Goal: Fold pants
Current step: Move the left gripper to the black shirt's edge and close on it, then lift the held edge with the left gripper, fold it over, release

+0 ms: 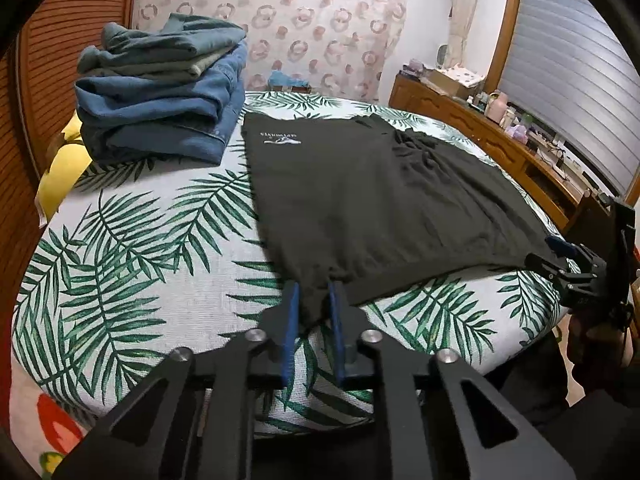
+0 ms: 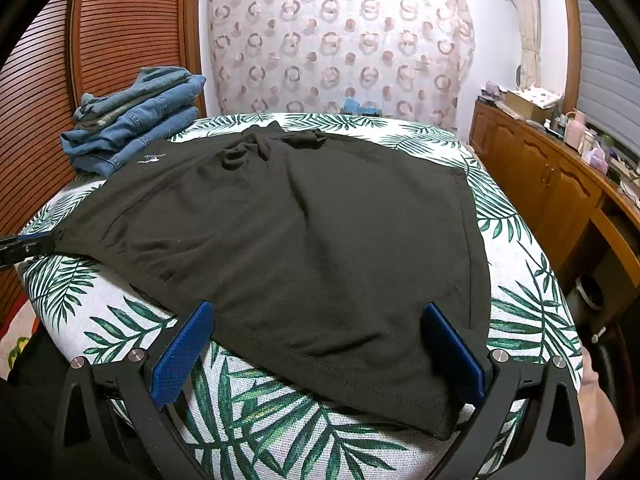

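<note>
closest to you, your left gripper (image 1: 314, 300) is clenched on the near left corner of the black pants (image 1: 360, 200), its blue pads (image 1: 290, 320) drawn together with a fold of dark cloth bunched between them. your right gripper (image 2: 320, 344) is released: its two blue pads (image 2: 184, 356) stand wide apart on either side of the near right leg hem, and they look to rest just at the cloth's edges without squeezing it, though the contact is hard to judge from this angle. the pants lie spread flat across the leaf-print bed cover (image 1: 132, 240), hems at the near edge, the waistband bunched toward the far side, a small white logo (image 1: 280, 138) on the far left part. a stack of folded jeans (image 1: 164, 92) sits at the far left of the bed, just beside the pants. a ring-patterned curtain (image 2: 340, 40) hangs beyond the bed, a wooden cabinet (image 2: 536, 172) runs along the right, and a slatted wooden door (image 2: 100, 40) stands at the left.
</note>
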`<state>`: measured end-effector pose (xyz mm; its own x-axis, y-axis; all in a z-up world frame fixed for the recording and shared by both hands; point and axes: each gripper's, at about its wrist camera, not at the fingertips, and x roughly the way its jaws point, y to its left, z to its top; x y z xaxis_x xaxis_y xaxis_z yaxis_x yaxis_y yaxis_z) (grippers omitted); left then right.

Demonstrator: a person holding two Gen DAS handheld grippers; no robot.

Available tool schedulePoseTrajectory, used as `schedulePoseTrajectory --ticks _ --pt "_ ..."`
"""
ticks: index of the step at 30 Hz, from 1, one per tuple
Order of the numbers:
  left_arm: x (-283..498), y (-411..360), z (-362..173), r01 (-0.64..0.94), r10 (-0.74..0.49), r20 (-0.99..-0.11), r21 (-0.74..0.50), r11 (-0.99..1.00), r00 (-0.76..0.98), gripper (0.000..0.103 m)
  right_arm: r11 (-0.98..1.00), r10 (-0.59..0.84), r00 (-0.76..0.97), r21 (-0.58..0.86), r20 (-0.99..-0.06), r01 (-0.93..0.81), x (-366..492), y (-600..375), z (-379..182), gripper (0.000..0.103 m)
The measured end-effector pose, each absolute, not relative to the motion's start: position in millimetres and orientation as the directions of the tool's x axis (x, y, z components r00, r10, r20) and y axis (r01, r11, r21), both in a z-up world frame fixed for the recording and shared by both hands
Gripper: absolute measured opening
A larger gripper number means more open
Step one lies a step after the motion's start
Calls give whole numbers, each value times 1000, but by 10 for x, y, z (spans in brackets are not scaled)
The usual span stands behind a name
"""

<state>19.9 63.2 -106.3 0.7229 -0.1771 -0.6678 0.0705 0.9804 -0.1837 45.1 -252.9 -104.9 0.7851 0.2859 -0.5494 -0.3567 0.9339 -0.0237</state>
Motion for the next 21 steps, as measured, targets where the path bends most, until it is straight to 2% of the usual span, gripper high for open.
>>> schedulePoseTrajectory --ticks 13,21 --pt "229 527 -703 153 -266 -576 -238 959 773 6 924 302 771 -25 -560 -381 491 -2545 -1047 103" --pt "378 299 -470 219 -302 -536 -214 952 789 6 935 255 765 -49 -591 -350 496 -2545 -997 103"
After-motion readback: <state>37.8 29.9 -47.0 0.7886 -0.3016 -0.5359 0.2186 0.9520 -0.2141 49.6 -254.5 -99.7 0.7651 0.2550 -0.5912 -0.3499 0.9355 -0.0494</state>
